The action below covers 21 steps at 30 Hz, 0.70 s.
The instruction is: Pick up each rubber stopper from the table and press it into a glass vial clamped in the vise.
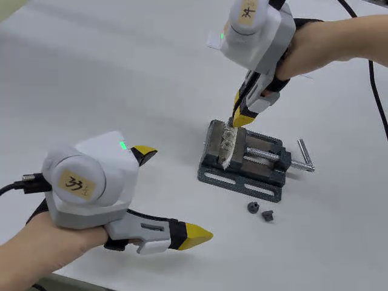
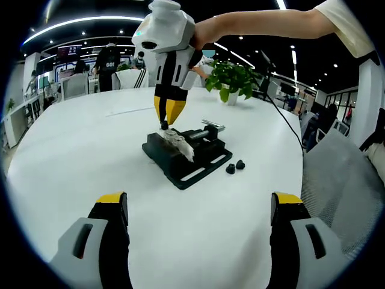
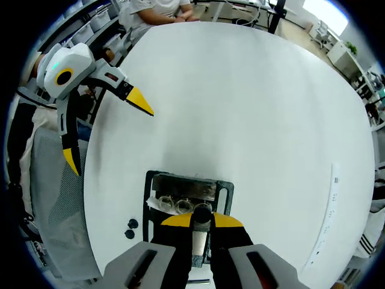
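A dark vise (image 1: 267, 176) (image 2: 198, 165) (image 3: 224, 188) clamps a row of glass vials (image 1: 228, 143) (image 2: 174, 138) (image 3: 176, 205) wrapped in white padding. My right gripper (image 1: 238, 120) (image 2: 166, 114) (image 3: 203, 220) points down at the end vial, shut on a dark rubber stopper (image 3: 203, 212) that sits at the vial's mouth. Two more stoppers (image 1: 253, 207) (image 1: 267, 215) (image 2: 230, 170) (image 3: 133, 224) lie on the white table just in front of the vise. My left gripper (image 1: 173, 194) (image 2: 198, 205) (image 3: 108, 135) hovers open and holds nothing, well to the left of the vise.
The vise's screw handle (image 1: 305, 154) sticks out to the right. A black cable (image 1: 373, 79) trails from the right hand. A potted plant (image 2: 231, 78) stands at the table's far edge, with chairs and people beyond. Bare white table (image 1: 121, 73) spreads left of the vise.
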### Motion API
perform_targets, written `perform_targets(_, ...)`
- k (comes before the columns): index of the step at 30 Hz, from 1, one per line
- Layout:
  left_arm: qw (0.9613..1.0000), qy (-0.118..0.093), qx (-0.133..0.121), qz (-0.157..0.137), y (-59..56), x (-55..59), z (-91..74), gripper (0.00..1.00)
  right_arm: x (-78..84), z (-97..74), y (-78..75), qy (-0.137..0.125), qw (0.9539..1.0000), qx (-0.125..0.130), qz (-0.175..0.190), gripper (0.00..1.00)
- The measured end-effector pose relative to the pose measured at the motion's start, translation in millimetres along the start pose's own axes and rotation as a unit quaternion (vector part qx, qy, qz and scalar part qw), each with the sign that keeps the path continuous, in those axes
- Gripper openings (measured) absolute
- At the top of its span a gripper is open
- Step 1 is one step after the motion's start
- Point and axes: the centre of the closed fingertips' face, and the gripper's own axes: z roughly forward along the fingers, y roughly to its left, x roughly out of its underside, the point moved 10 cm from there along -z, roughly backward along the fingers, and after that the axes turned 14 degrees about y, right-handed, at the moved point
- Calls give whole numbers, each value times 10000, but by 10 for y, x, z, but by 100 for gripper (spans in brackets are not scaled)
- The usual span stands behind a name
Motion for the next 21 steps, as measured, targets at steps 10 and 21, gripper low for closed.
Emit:
perform_targets(10, 10000, -6, 22, 12, -5, -19, 11, 98, -2, 17, -41, -16, 10000, 27, -27, 6)
perform_targets(21, 10000, 19, 23, -9, -16, -18, 4, 97, 5, 10, -19, -41, 9998, 68, -159, 6)
